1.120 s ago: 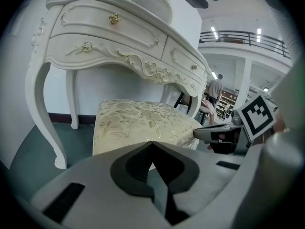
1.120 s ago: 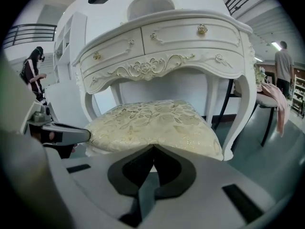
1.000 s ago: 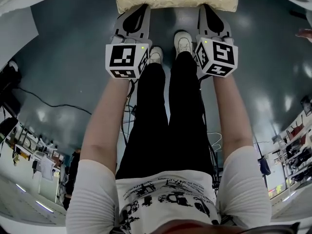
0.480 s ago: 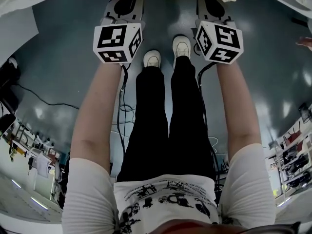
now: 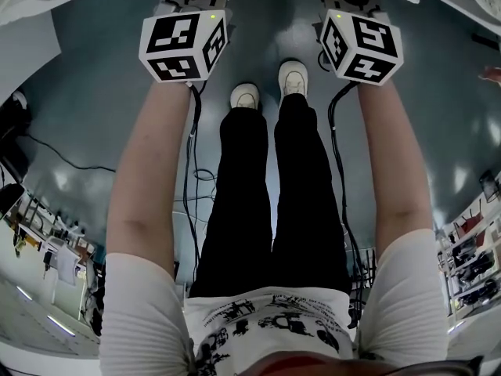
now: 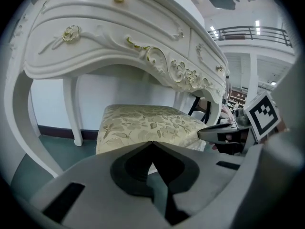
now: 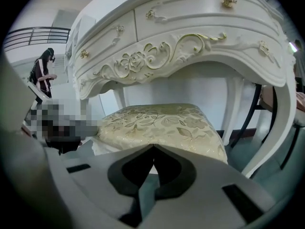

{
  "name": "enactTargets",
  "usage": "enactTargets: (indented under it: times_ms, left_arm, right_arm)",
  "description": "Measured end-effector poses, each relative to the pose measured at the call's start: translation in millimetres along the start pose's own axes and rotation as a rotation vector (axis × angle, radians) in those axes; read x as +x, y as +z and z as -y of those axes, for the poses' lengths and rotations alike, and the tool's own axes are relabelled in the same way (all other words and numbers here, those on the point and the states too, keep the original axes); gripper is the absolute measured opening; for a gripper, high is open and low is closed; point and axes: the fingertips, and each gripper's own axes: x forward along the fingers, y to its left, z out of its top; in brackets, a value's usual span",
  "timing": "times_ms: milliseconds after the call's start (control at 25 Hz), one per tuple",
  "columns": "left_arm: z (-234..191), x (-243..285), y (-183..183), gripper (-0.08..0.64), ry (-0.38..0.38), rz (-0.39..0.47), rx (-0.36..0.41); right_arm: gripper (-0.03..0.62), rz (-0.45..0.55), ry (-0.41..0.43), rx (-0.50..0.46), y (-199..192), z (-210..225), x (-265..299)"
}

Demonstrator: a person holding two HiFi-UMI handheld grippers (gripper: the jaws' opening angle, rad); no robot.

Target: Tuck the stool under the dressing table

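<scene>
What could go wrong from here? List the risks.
Left gripper and right gripper are shut, tips at the soft cushion edge of the stool; they could slip off. An uneven push could skew the stool toward the curved leg of the dressing table. Cables trail beside the person's feet, a snag when stepping forward.

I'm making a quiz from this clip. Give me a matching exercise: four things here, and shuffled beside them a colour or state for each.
1 stool
2 dressing table
3 left gripper
4 floor

A dark teal
B jaws together
C white, gold carving
D cream leaf-patterned seat

Pairs: 1-D, 2-C, 3-B, 4-A
</scene>
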Motion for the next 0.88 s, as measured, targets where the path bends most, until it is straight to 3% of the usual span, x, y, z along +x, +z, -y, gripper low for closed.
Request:
enactTargets:
  times_ms: [200,600,880]
  left_arm:
    - [3.0,8.6,12.2,0.02,0.003,0.008,0.056]
    - [-22.9,32.4,21.7,0.02,0.032,0.036,0.091]
    - [-38.5,40.7,21.2,0.02,0.037,0.024,0.032]
  right_arm:
    - [0.017,0.01,0.024,-0.039,12.0,9.4,4.9]
    - [0.017,0.028,-0.001,-0.073,25.0,10.0,39.7]
    - [0.017,0.015,0.008,-0.146,26.6,4.8,54.1]
